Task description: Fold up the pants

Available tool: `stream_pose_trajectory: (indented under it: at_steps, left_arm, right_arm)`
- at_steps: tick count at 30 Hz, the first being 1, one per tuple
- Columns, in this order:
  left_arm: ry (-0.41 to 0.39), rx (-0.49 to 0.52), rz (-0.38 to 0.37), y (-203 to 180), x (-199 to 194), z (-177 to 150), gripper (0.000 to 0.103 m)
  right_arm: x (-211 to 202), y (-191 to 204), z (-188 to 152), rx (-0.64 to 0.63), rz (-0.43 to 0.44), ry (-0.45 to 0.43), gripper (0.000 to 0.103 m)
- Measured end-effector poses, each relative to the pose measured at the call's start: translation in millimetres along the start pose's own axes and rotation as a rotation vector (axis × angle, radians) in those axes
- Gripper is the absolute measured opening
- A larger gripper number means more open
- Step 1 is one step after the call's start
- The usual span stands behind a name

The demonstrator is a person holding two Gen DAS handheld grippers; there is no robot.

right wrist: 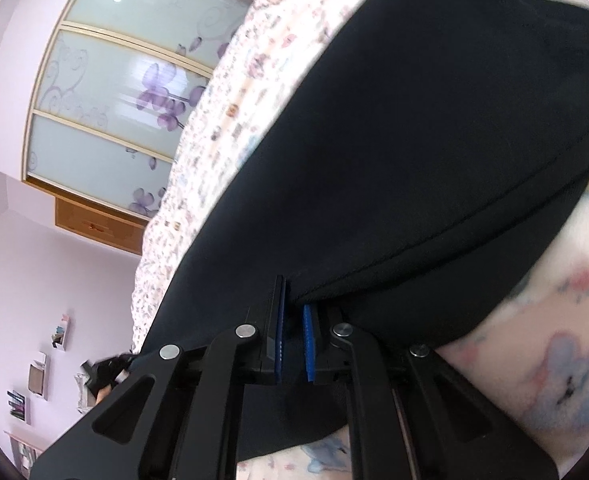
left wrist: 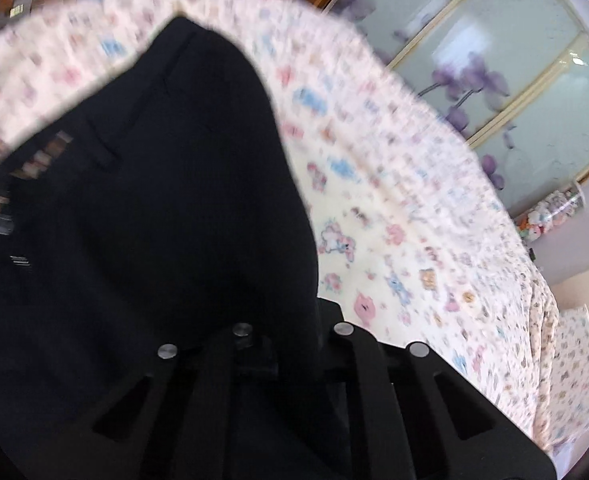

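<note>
Pinching black pants hem, right gripper sitting at lower centre; cloth stretching toward upper right; left gripper pressed together, buried in cloth

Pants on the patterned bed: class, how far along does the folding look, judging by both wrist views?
Done: both grippers clamp the black pants; the right gripper pinches a fabric edge, and cloth hides the left gripper. In hand: lifting off the bedsheet. Left: no neat fold shows yet.

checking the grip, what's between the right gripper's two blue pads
In the right wrist view, a fold of the black pants sits pinched between the blue pads of the right gripper, nothing else; the printed bedsheet lies beneath.
</note>
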State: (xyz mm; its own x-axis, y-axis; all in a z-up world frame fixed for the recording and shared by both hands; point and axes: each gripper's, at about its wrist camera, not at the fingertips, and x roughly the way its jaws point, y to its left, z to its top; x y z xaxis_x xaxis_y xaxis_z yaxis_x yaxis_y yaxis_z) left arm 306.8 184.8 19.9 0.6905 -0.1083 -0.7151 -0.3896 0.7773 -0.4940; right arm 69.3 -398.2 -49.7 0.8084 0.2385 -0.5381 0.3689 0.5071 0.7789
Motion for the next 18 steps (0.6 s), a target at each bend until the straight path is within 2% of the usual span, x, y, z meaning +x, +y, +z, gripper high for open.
stream_pose_trajectory:
  at_steps: [2, 5, 7, 9, 11, 13, 14, 16, 17, 18]
  left_arm:
    - [-0.058, 0.016, -0.029, 9, -42, -13, 0.009]
    - [-0.167, 0.030, -0.039, 38, -111, -50, 0.009]
    - [-0.221, 0.015, -0.033, 64, -144, -79, 0.009]
    - [-0.241, -0.022, -0.012, 98, -162, -111, 0.010]
    - [-0.215, -0.068, 0.021, 125, -161, -132, 0.010]
    - [-0.148, -0.145, 0.044, 151, -146, -154, 0.011]
    - [-0.136, -0.182, 0.022, 163, -139, -159, 0.012]
    - [-0.163, -0.178, -0.009, 165, -142, -165, 0.013]
    - [-0.173, -0.169, -0.014, 167, -146, -164, 0.017]
    - [-0.198, -0.145, -0.014, 163, -152, -165, 0.029]
  right_arm:
    - [-6, 3, 2, -0.020, 0.010, -0.029, 0.008]
    - [-20, 5, 6, -0.046, 0.020, -0.080, 0.008]
    - [-25, 4, 7, -0.048, 0.021, -0.098, 0.008]
    - [-29, 0, 5, -0.036, 0.020, -0.099, 0.008]
    - [-31, -4, 2, -0.024, 0.004, -0.092, 0.008]
    - [-34, -11, -1, -0.003, -0.028, -0.080, 0.008]
    - [-34, -13, -2, 0.003, -0.040, -0.072, 0.008]
    - [-33, -14, -4, 0.008, -0.062, -0.060, 0.008]
    - [-34, -15, -5, 0.000, -0.074, -0.049, 0.008]
    - [-37, -17, -5, -0.005, -0.078, -0.034, 0.008]
